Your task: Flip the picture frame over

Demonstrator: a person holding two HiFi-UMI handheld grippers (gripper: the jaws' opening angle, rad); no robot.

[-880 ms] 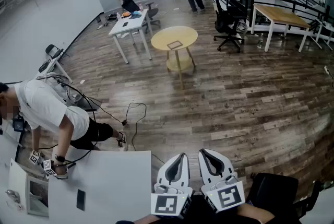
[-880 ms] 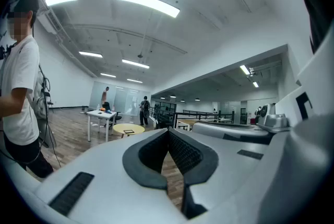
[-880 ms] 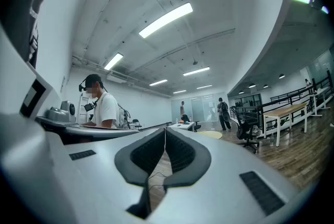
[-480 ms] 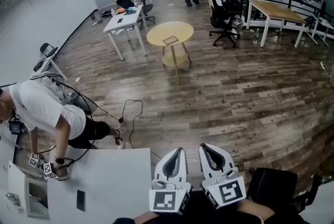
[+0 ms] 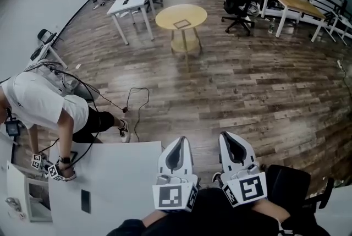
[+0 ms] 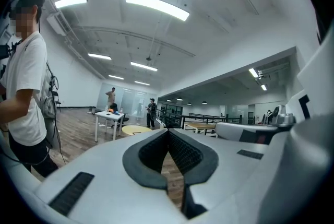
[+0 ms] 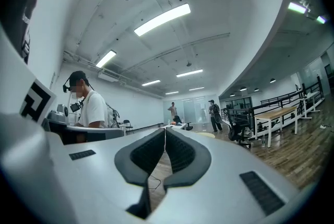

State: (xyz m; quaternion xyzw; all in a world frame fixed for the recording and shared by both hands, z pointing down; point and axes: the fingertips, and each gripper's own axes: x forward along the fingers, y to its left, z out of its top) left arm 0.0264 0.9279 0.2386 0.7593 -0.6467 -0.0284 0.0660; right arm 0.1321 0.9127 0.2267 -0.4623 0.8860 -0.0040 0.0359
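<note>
Judging by how things lie, the flip has not begun. The left tongs (image 5: 177,140) and right tongs (image 5: 229,135) are held low and side by side, well short of the round worktop (image 5: 165,16). The small flat rectangle near the middle of that worktop is what I take to be the frame (image 5: 181,23). It is too small to tell which face is up, or even to be sure it is the frame. So the whole job looks to be left: reach the round worktop, take an edge of the frame, turn it over and lay it back down.

Both tongs are closed. In each gripper view the dark pads meet at the tips, and only floor shows through the hollow behind them. Neither pair holds or touches anything, and both point level, roughly toward the round worktop.

A white worktop (image 5: 124,174) lies well nearer than the round worktop and off to its left, just beside the left tongs. A person (image 5: 47,105) in a white shirt bends over its far left end. Bare wooden floor (image 5: 247,86) with a loose black cable (image 5: 137,105) lies between there and the round worktop. Beyond the round worktop are more tables, chairs and two standing people.
</note>
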